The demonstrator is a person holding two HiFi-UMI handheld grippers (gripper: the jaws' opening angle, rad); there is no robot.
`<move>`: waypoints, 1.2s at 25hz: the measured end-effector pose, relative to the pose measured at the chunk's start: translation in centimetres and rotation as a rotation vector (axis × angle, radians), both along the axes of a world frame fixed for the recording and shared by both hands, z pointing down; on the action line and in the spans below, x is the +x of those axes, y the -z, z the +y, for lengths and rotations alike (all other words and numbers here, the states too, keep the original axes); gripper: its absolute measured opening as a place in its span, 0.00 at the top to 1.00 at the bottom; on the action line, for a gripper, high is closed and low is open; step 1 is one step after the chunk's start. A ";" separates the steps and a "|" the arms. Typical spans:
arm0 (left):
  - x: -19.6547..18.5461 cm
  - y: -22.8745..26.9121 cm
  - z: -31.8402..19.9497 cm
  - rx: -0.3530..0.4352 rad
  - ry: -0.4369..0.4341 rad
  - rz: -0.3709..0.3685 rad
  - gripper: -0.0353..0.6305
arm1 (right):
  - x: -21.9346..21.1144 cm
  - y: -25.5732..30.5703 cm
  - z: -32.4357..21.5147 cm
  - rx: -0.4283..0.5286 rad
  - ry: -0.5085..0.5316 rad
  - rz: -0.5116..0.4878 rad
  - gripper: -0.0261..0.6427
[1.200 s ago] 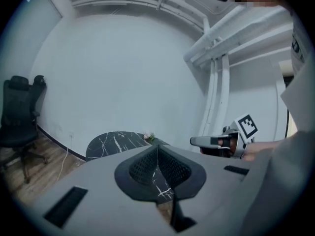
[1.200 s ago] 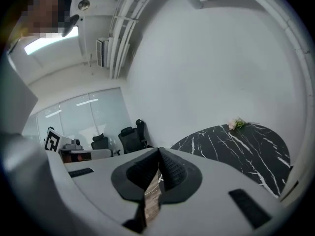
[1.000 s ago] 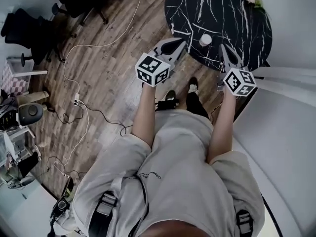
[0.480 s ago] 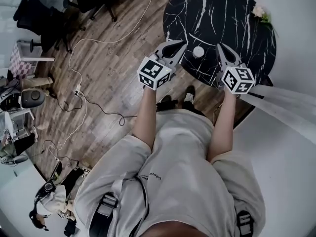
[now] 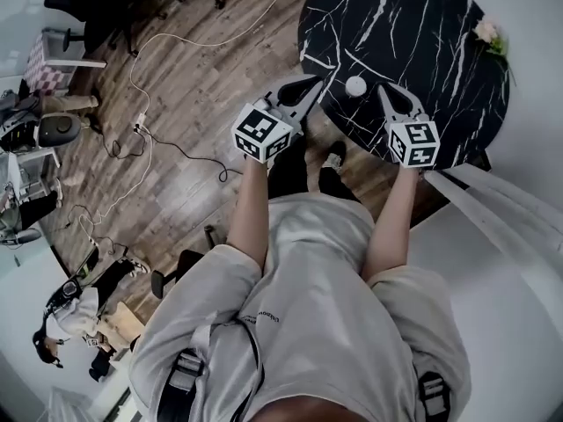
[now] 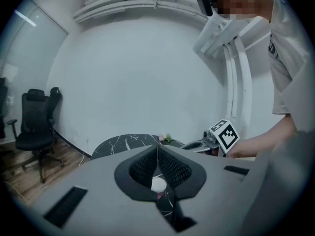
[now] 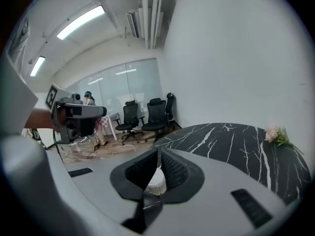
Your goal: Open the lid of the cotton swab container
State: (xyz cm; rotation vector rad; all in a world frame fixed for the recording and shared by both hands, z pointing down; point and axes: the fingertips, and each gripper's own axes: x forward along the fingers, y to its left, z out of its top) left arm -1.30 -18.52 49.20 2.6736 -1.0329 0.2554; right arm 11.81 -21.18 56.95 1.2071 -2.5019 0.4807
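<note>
The cotton swab container [image 5: 355, 86] is white, the table [image 5: 413, 33] black with white veins, the floor [image 5: 202, 104] brown wood-grain.

Bright ceiling strips; fisheye-warped edges

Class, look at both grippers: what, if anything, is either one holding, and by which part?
Nothing is held. The left gripper and right gripper are both shut and empty; the cotton swab container stands untouched on the table.

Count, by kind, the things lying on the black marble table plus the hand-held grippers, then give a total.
Cotton swab container: 1
Flower sprig: 1
Grippers (left gripper, right gripper): 2
Total: 4
</note>
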 end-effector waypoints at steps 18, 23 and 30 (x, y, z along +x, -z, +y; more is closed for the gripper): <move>-0.4 -9.3 -0.2 -0.157 -0.069 -0.105 0.91 | -6.1 -7.7 0.2 -0.114 0.182 0.073 0.70; -1.4 -10.1 -0.6 -0.170 -0.062 -0.122 0.91 | -6.3 -9.7 -0.7 -0.146 0.191 0.212 0.53; -3.3 -9.3 -1.7 -0.162 -0.012 -0.127 0.91 | -6.8 -12.6 -1.5 -0.193 0.204 0.321 0.51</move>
